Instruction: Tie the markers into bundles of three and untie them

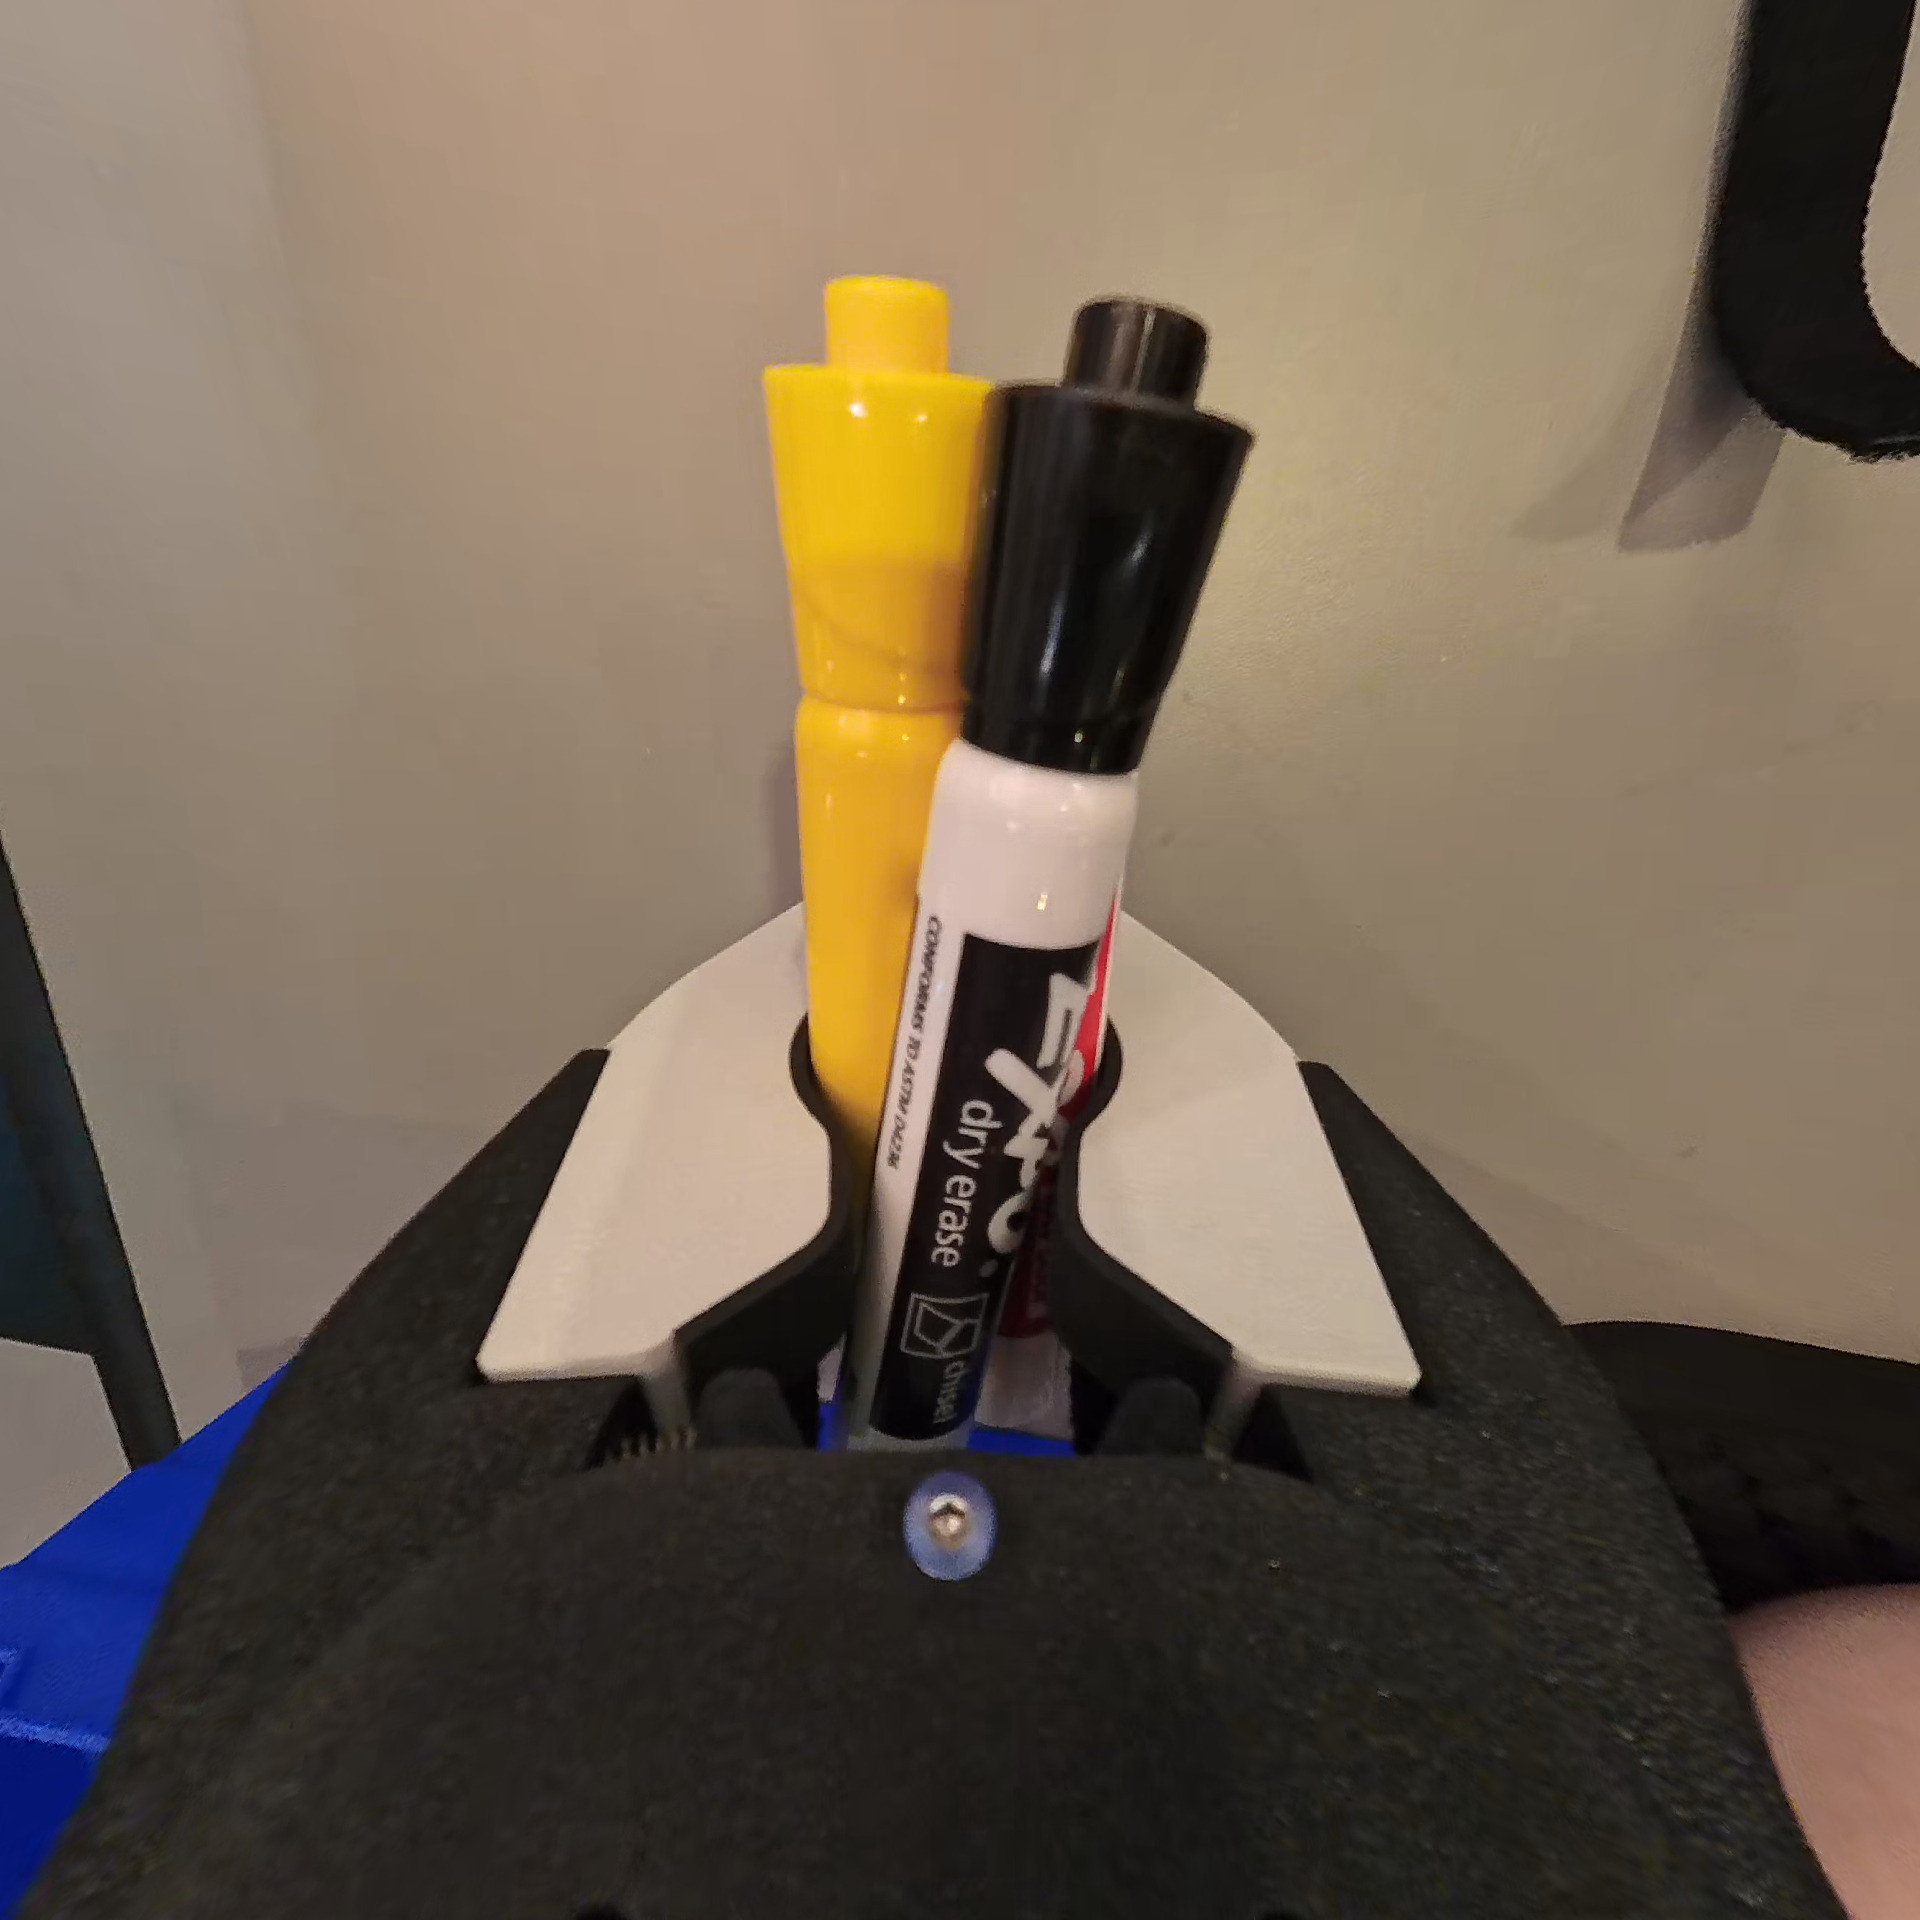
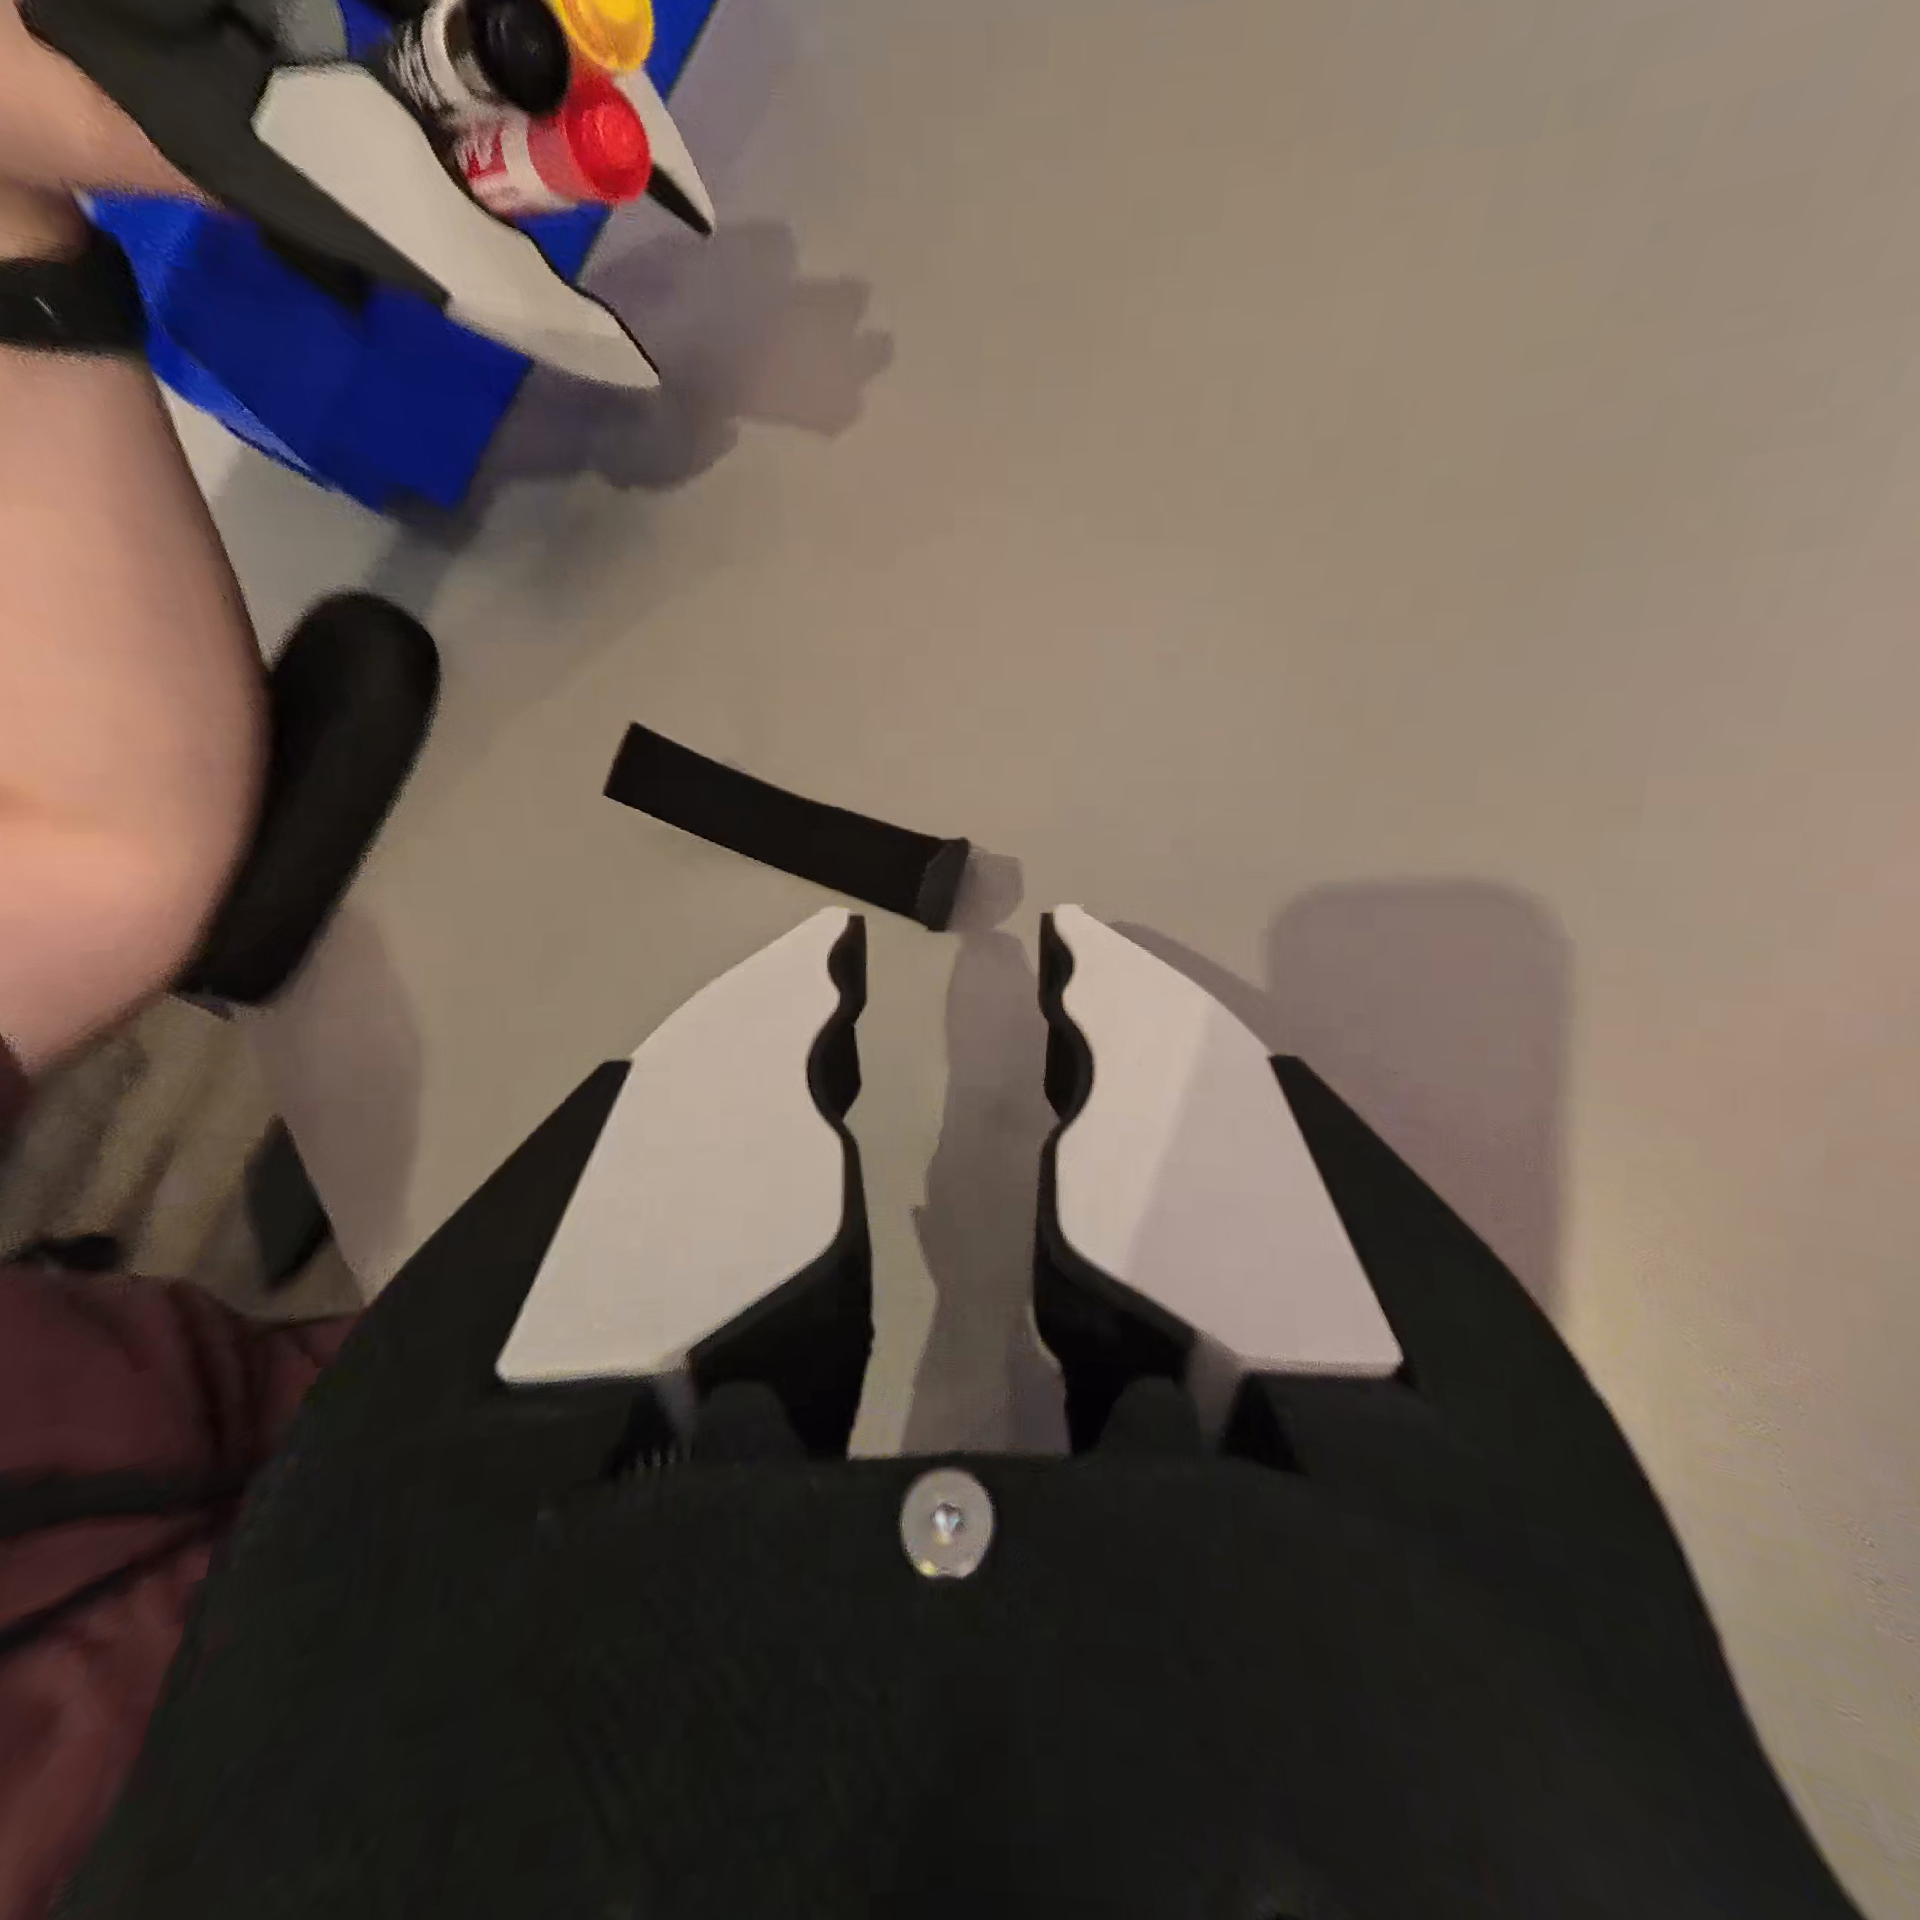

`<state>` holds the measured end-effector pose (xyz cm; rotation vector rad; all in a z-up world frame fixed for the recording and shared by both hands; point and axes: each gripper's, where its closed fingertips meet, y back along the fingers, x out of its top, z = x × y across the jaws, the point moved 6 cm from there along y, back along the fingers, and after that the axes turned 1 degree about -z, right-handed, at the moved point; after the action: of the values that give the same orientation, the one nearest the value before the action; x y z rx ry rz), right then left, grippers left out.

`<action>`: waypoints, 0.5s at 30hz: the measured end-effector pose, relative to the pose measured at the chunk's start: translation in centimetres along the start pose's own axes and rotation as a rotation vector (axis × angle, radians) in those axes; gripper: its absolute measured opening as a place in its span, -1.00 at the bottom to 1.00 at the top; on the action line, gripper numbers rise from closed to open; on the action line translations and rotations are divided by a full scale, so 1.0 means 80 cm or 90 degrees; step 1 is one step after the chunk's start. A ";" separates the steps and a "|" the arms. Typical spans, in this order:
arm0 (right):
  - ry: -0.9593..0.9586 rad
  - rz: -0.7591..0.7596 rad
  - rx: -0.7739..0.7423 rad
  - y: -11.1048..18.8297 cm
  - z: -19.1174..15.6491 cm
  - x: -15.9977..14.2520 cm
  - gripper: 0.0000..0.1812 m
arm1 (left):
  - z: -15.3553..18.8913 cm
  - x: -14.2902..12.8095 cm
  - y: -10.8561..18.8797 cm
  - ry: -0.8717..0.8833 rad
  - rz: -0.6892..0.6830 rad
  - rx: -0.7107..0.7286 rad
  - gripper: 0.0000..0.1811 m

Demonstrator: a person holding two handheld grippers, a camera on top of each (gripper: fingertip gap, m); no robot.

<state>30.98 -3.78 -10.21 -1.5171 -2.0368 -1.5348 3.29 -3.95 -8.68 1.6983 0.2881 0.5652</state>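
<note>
My left gripper (image 1: 956, 1049) is shut on three markers held together: a yellow marker (image 1: 873, 644), a black-capped white marker (image 1: 1081, 665) and a red marker (image 1: 1107, 997) mostly hidden behind it. The right wrist view shows this bundle end-on at top left, with the red cap (image 2: 603, 140), black cap (image 2: 514, 52) and yellow cap (image 2: 613, 26). My right gripper (image 2: 948, 920) is open and empty, just short of a black strap (image 2: 779, 821) lying flat on the beige table (image 2: 1351, 520).
A blue gripper body (image 2: 312, 364) and a person's arm (image 2: 94, 727) are at the left of the right wrist view, with a black armrest (image 2: 322, 779). A black strap loop (image 1: 1808, 229) hangs at the upper right of the left wrist view. The grippers' ends are close to 25 cm from one another. The black armrest (image 2: 322, 779) is closer to my left gripper, around 20 cm from its tips; the right tips are 30 cm off. It is also in sight in the left wrist view (image 1: 1796, 1440).
</note>
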 end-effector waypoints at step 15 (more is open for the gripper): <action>0.075 0.046 -0.010 -0.038 -0.006 0.023 -0.97 | 0.019 0.017 -0.015 -0.041 -0.011 -0.035 -0.57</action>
<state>27.52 -2.85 -10.67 -1.4510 -1.8897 -1.5762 5.37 -4.31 -9.78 1.6559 0.2387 0.4999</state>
